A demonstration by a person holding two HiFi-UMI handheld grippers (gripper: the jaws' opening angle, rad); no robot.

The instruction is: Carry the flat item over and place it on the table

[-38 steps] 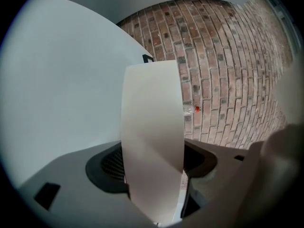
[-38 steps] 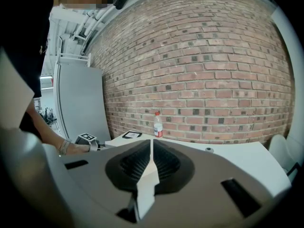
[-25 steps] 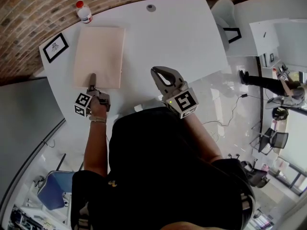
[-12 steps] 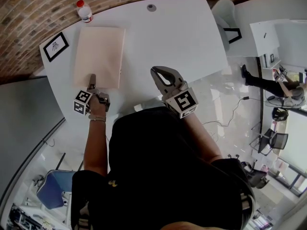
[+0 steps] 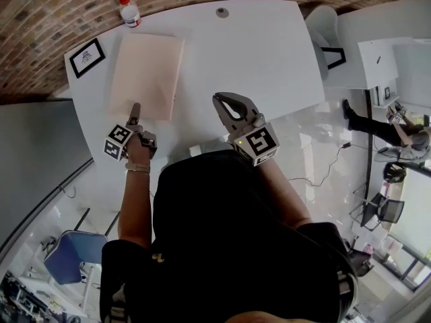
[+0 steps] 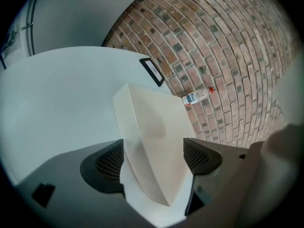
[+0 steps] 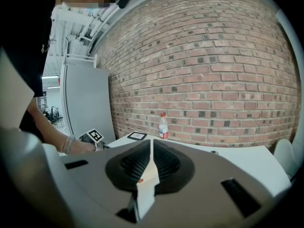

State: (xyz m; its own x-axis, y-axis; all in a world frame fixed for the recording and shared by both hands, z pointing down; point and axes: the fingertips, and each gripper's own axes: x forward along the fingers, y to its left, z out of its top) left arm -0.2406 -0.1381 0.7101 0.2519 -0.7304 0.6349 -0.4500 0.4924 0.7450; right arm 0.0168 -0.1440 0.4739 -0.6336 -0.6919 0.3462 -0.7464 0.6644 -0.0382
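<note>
The flat item [image 5: 147, 73] is a pale beige panel lying on the white table [image 5: 249, 52], toward its left side. My left gripper [image 5: 135, 110] sits at the panel's near edge with its jaws spread wide. In the left gripper view the panel [image 6: 156, 127] has a near corner in the gap of this gripper [image 6: 154, 158], and the pads do not press on it. My right gripper [image 5: 229, 106] hovers over the table's near edge, right of the panel, and is shut [image 7: 151, 163]. A thin white strip shows in the seam between its pads; I cannot tell what it is.
A clear bottle [image 5: 129, 11] with a red cap stands at the table's far left by the brick wall. A small black-framed picture [image 5: 87, 57] lies left of the panel. A grey disc [image 5: 221, 12] sits at the far edge. A white chair [image 5: 323, 25] stands to the right.
The head view has shifted a little, so the table sits slightly further right and lower. The left gripper stays at the panel's near edge. The right gripper has not moved.
</note>
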